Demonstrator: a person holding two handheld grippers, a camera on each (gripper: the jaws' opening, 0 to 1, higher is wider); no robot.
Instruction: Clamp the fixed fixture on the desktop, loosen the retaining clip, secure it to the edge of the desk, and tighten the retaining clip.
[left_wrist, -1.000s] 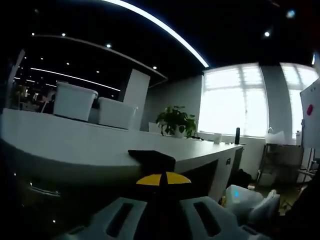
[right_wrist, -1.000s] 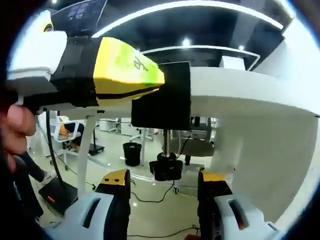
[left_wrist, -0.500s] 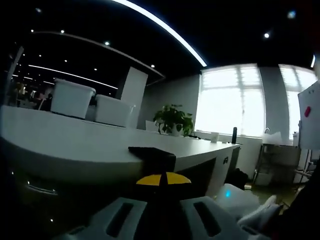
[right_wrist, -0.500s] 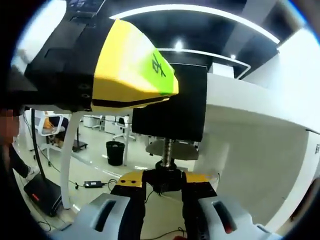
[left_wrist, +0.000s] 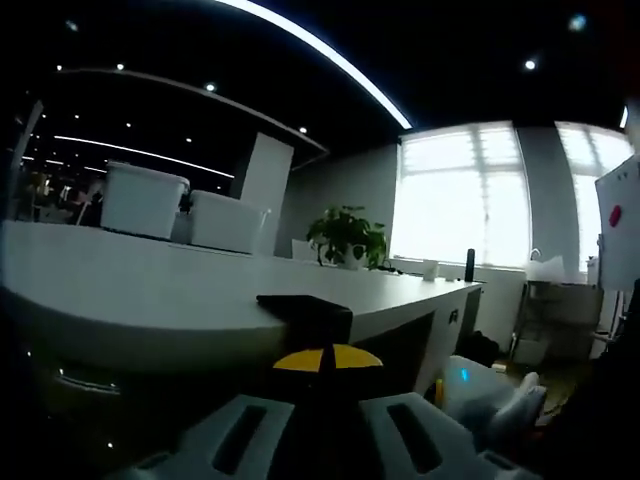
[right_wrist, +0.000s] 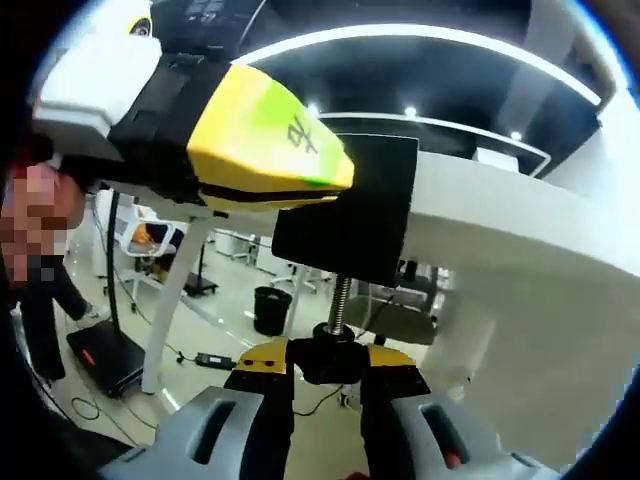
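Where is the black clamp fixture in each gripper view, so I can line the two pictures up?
Left gripper view: black clamp fixture just below centre, on the desk edge above the shut yellow-tipped left gripper.
Right gripper view: clamp fixture at centre, with its screw knob below it.
Shared landmark: the white desk.

Dim room, blown-out windows (left_wrist: 470, 195), glaring ceiling strip light (right_wrist: 420, 40), fisheye-bent edges, soft focus

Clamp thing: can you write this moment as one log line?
left tool: holding clamp on desk | right tool: gripping knob
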